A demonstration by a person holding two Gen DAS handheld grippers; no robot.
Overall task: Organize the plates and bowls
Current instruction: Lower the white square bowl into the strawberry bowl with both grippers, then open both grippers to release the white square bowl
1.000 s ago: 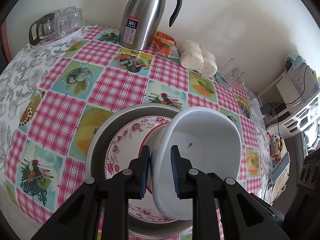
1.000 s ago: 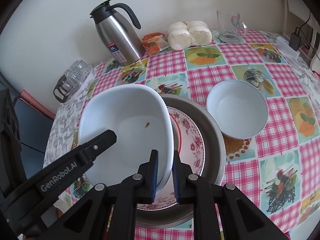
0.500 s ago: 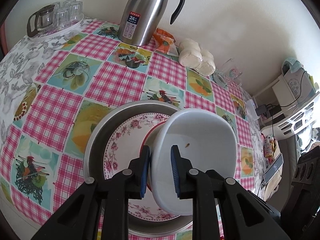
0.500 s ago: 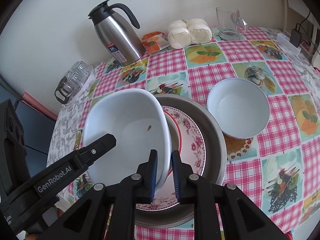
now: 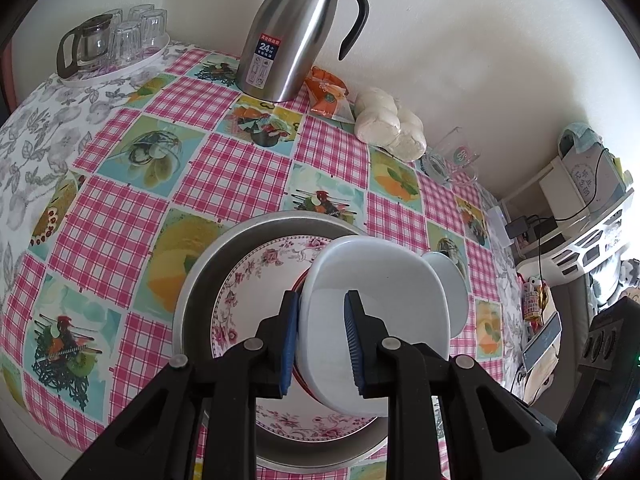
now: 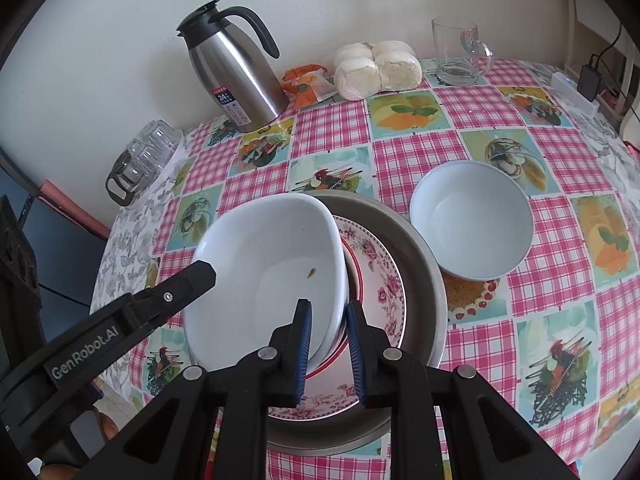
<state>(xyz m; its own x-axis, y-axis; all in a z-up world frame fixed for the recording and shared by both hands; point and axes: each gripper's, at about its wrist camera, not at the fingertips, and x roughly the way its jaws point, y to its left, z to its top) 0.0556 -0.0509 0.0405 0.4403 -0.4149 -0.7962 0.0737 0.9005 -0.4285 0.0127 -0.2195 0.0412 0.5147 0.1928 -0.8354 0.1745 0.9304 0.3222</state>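
The worktop is covered by a checked cloth. On it a metal basin is set, and in the basin a floral plate lies flat. Just beside the basin, on the right, a round bowl stands upright on the cloth.

Over the plate a white squarish dish is held tilted, its lower edge near or on the plate; contact cannot be told. A small brown speck is seen inside it. The dish is gripped on opposite rims: the left tool is pinched on one wall, the right tool on the other, each with one pad inside and one outside.

The dish is judged stiff, glazed and slippery, moderately heavy, and breakable if dropped or knocked against the plate. A hold on the rim wall is the only sound one, and two opposed grips are thought wise. The round bowl is best taken likewise, by its rim.
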